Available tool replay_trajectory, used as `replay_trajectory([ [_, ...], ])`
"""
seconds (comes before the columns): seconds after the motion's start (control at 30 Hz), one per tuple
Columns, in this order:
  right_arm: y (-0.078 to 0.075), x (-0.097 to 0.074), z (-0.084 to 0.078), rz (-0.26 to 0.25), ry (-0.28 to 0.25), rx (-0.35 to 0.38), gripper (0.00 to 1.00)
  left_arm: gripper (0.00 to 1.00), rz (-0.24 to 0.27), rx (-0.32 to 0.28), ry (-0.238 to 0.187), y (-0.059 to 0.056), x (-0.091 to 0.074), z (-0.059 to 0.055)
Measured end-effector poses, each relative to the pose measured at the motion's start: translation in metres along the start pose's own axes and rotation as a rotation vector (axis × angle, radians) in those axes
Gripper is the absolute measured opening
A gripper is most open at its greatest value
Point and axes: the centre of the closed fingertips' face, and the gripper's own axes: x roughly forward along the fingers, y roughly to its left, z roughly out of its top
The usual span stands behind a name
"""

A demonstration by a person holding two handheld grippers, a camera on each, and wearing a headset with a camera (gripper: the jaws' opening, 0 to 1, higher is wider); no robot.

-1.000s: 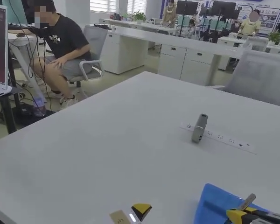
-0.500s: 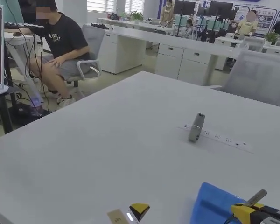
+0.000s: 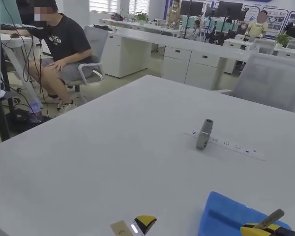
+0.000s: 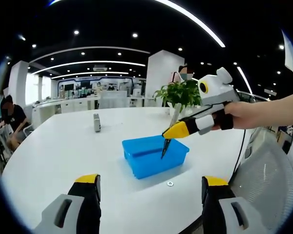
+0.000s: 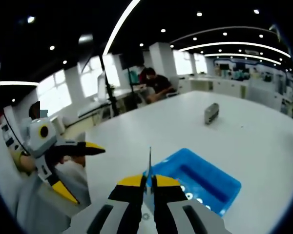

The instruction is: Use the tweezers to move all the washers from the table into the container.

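Note:
My right gripper (image 5: pixel 145 184) is shut on the thin metal tweezers (image 5: pixel 149 163), whose tips hang over the near edge of the blue container (image 5: pixel 205 178). Small washers (image 5: pixel 193 196) lie inside it. From the left gripper view, the right gripper (image 4: pixel 185 128) holds the tweezers (image 4: pixel 168 141) pointing down into the container (image 4: pixel 154 157), and one washer (image 4: pixel 170 184) lies on the table in front of it. My left gripper (image 4: pixel 151 183) stands open with nothing between its fingers. In the head view the container (image 3: pixel 226 214) and tweezers (image 3: pixel 271 218) sit at the bottom right.
A grey block (image 3: pixel 204 133) rests on a white power strip (image 3: pixel 236 146) farther out on the white table (image 3: pixel 113 147). A person sits on a chair at the far left. An office chair (image 3: pixel 273 81) stands behind the table's far edge.
The right gripper with the tweezers has drifted slightly to the right over the container. The head camera has shifted a little. The left gripper stays put.

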Motion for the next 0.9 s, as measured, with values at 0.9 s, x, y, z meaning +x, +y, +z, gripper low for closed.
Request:
replay_trajectory([
  [0.9, 0.010, 0.015, -0.060, 0.031, 0.148, 0.048, 0.04, 0.85, -0.003, 0.004, 0.004, -0.001, 0.000, 0.000],
])
